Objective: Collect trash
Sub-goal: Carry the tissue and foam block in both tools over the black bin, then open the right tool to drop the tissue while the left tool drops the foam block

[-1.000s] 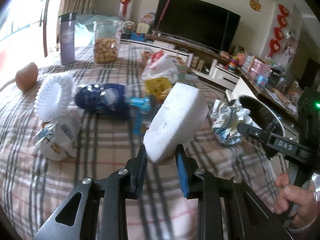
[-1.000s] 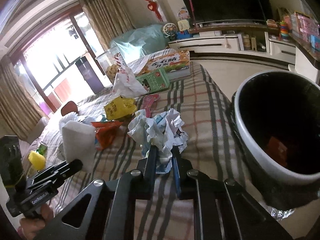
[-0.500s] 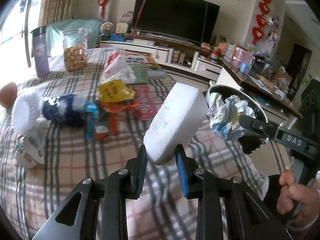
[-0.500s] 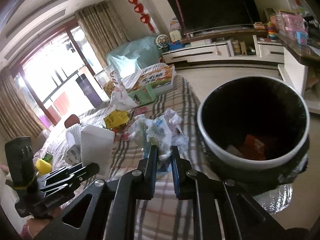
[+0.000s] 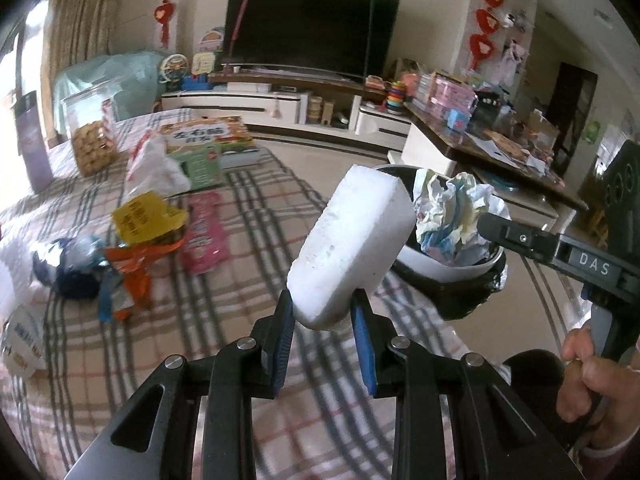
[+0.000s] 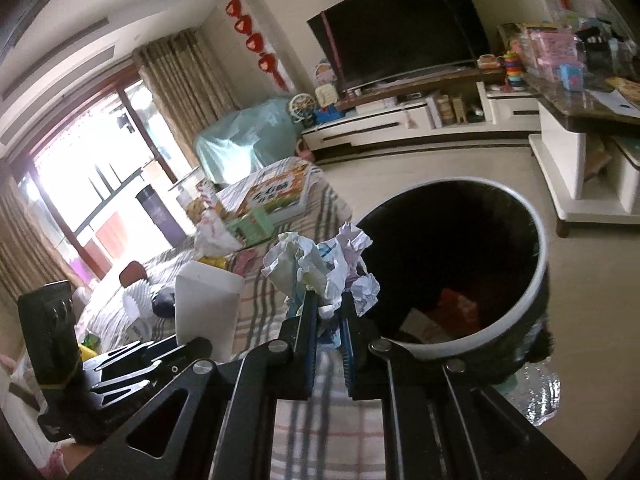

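Two tongs are gripping trash: right tongs, squeezing crumpled paper, nearer the bin than left tongs clamping a foam block.

Dark television on cream wall, low white cabinet beneath (red ornaments above); bright window left.

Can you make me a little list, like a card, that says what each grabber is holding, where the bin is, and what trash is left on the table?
left gripper: shut on white foam block
right gripper: shut on crumpled paper
bin: on the floor by the table edge, some trash inside
crumpled paper position: by the bin rim
table: plaid cloth
trash left: yellow wrapper, pink wrapper, orange wrapper
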